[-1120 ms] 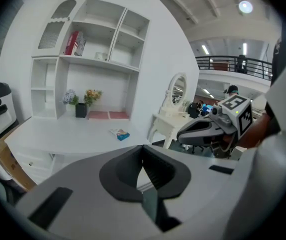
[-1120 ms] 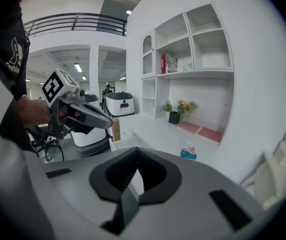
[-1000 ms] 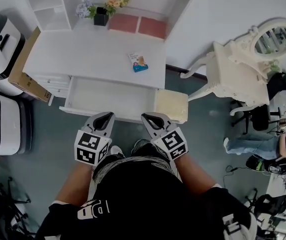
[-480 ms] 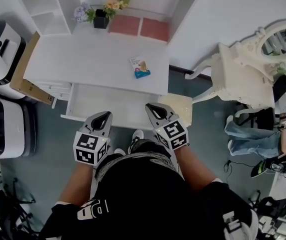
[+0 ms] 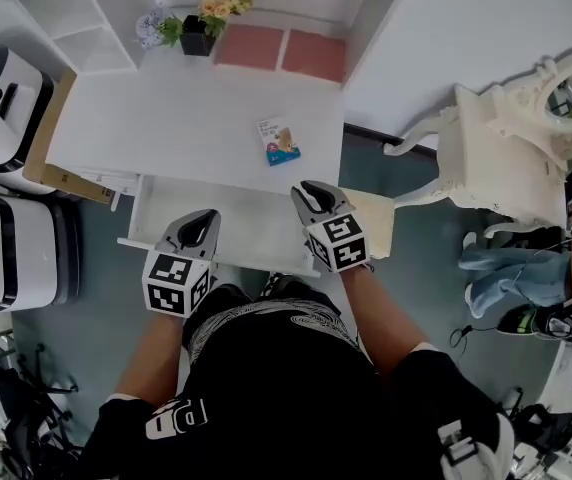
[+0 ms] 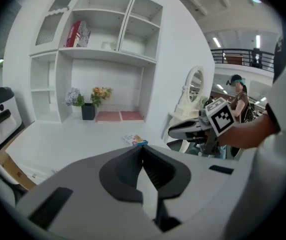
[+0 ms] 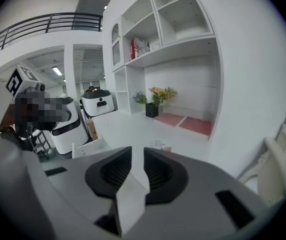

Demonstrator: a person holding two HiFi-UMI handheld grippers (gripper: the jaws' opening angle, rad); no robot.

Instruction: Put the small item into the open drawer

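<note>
Right gripper [image 5: 311, 190], empty jaws just cracking open, needs them wider before straddling the small packet [image 5: 279, 140]; left gripper [image 5: 200, 219] sits closed, empty.

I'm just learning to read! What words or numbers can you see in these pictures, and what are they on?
"PD", as far as I can tell: white letters on the person's black clothes.
Print on the small packet lying on the desk: too small to read.
Print on the red box on the top shelf: too blurred to read.
</note>
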